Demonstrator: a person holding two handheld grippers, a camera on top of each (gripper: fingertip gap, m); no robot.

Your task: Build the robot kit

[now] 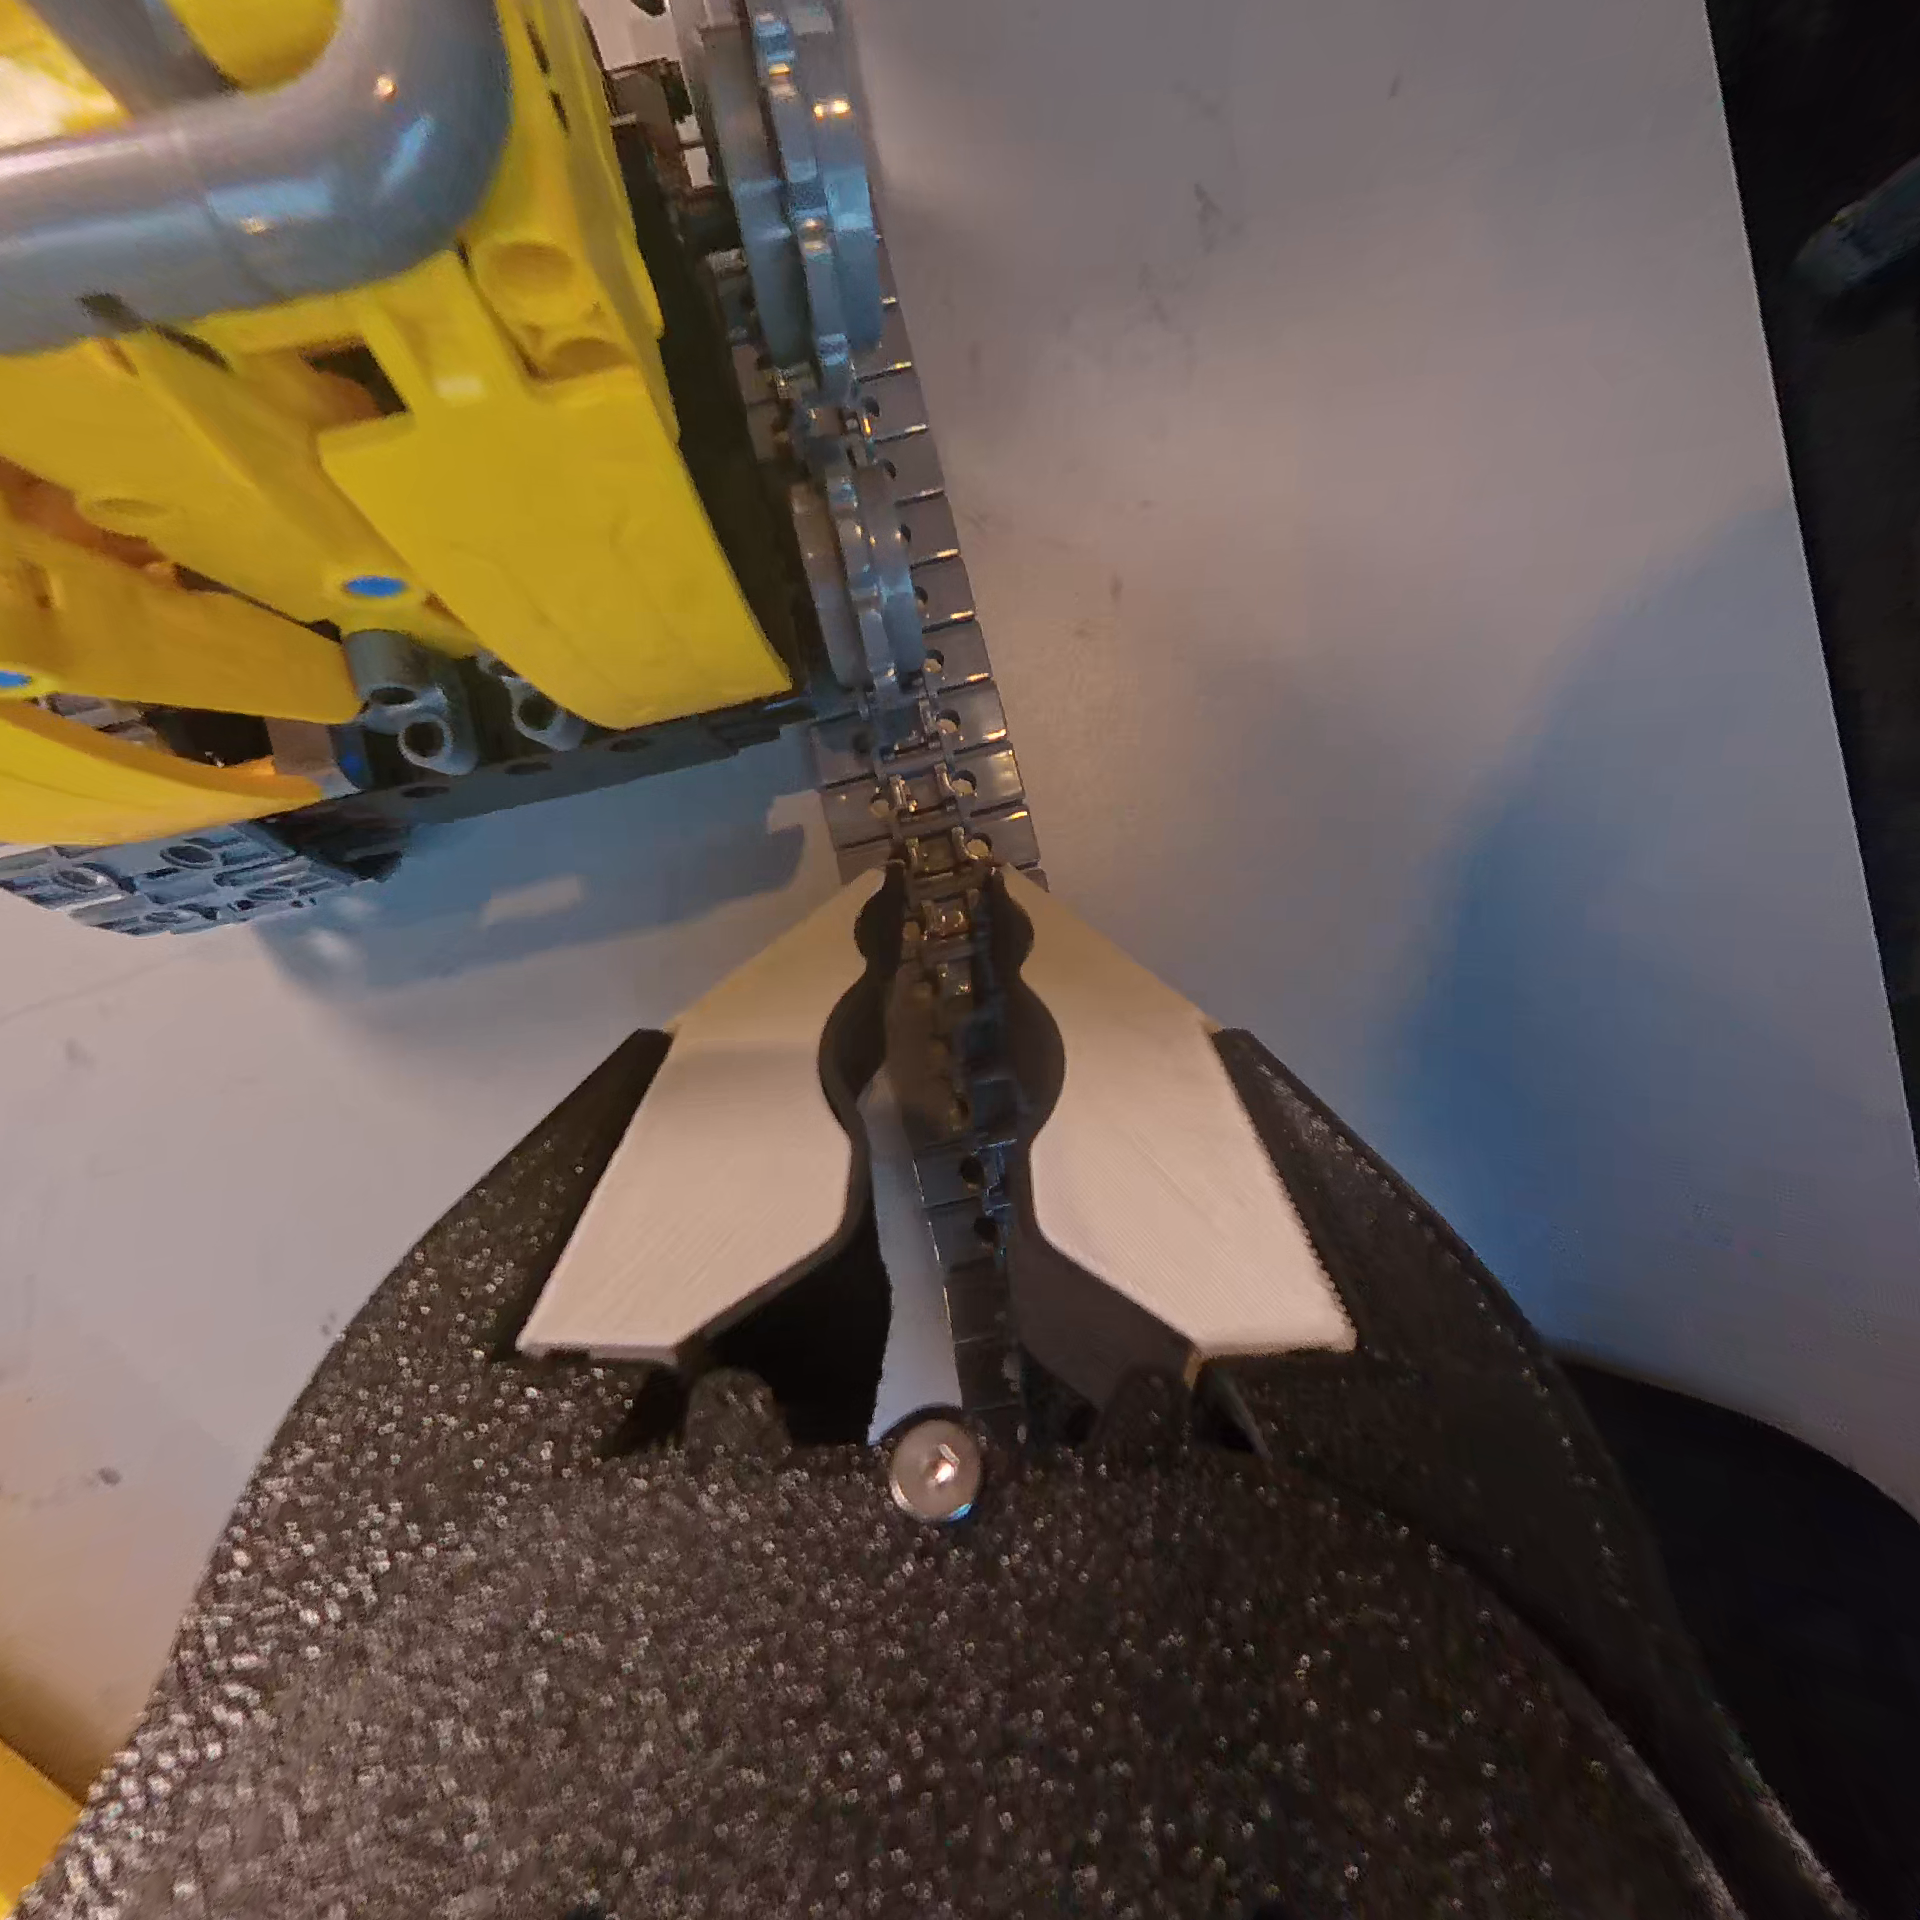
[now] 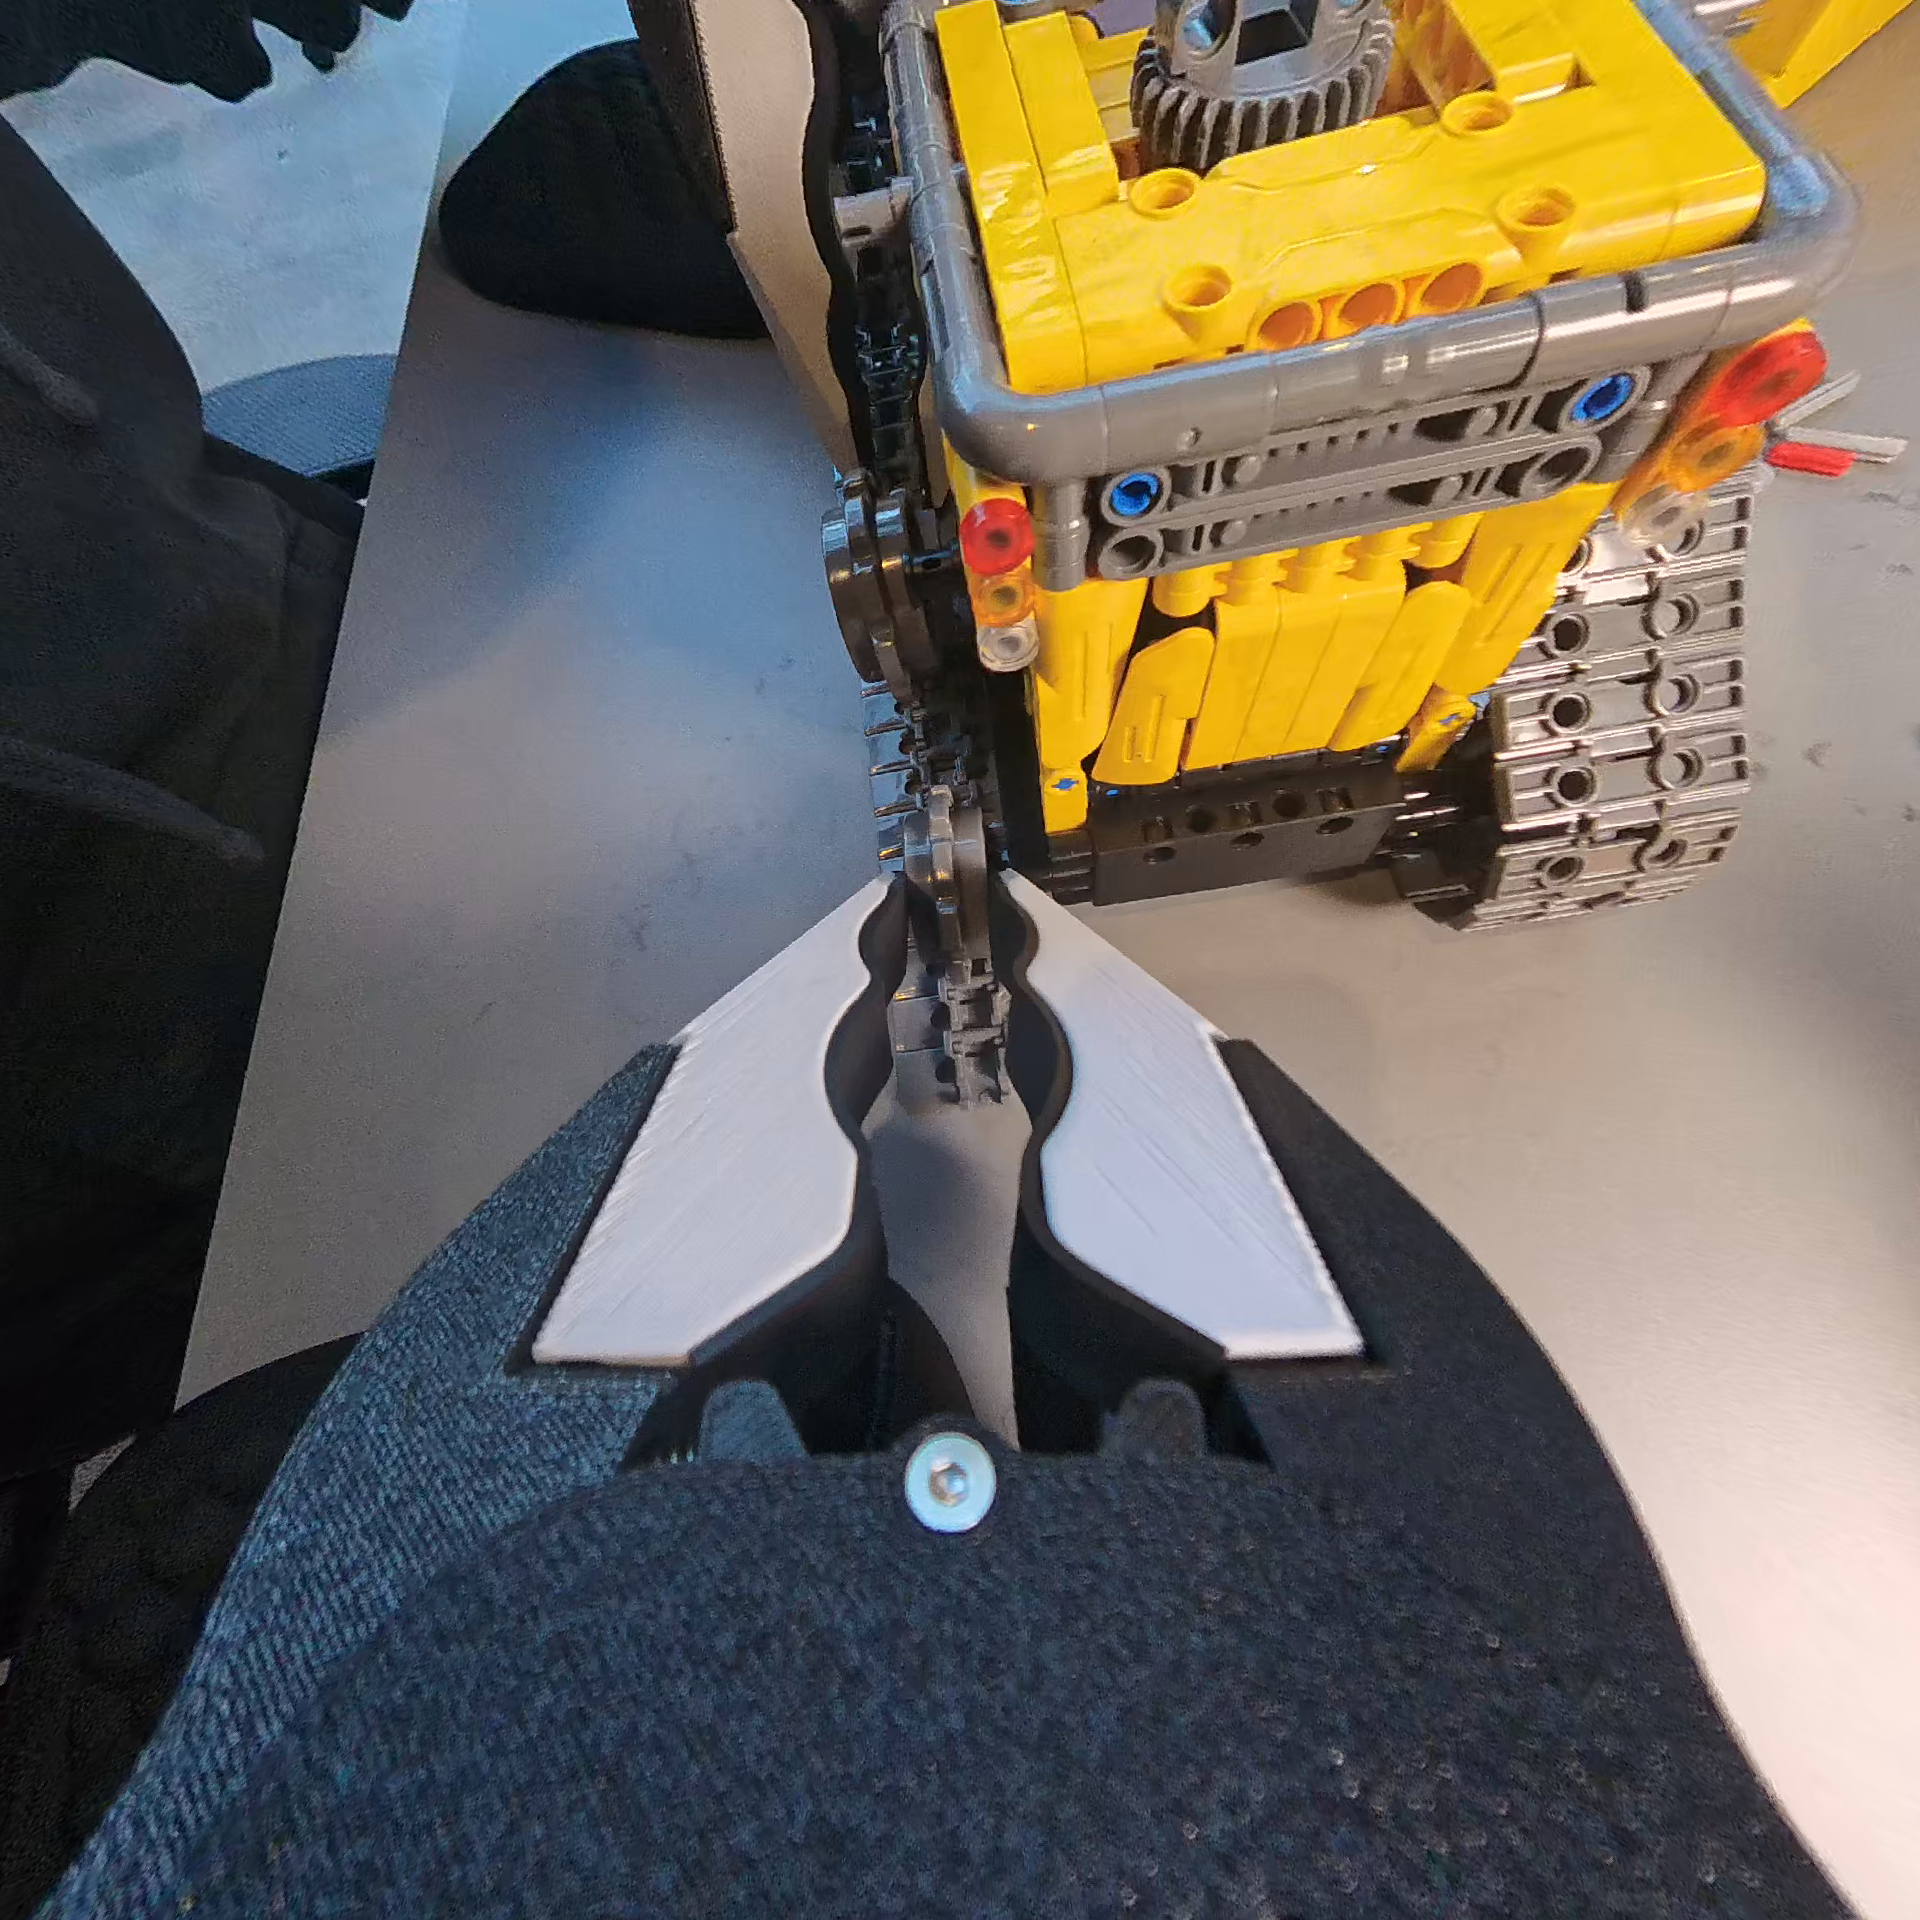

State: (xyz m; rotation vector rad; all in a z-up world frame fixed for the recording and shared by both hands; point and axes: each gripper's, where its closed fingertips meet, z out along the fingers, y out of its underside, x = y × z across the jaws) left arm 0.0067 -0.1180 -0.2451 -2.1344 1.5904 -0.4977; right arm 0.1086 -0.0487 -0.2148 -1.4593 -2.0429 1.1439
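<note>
left wrist view: the left gripper (image 1: 940,914) is closed on a grey track chain (image 1: 961,1091) running up past grey wheels (image 1: 868,582) of a yellow brick-built vehicle (image 1: 499,499) on the white table (image 1: 1351,623). right wrist view: the right gripper (image 2: 948,914) pinches the chain's loose end (image 2: 961,1023), near the vehicle's (image 2: 1330,468) left side; the fitted right track (image 2: 1631,748) lies far right.

Open grey tabletop (image 2: 582,665) is seen left of the yellow-and-grey brick-built tracked vehicle (image 2: 1340,416), bounded further left by a person's dark clothing (image 2: 125,623). Bare tabletop also lies in front of the vehicle at lower right. The way straight ahead is blocked by the vehicle's loose grey link track (image 1: 961,1039), on which both grippers are closed.
</note>
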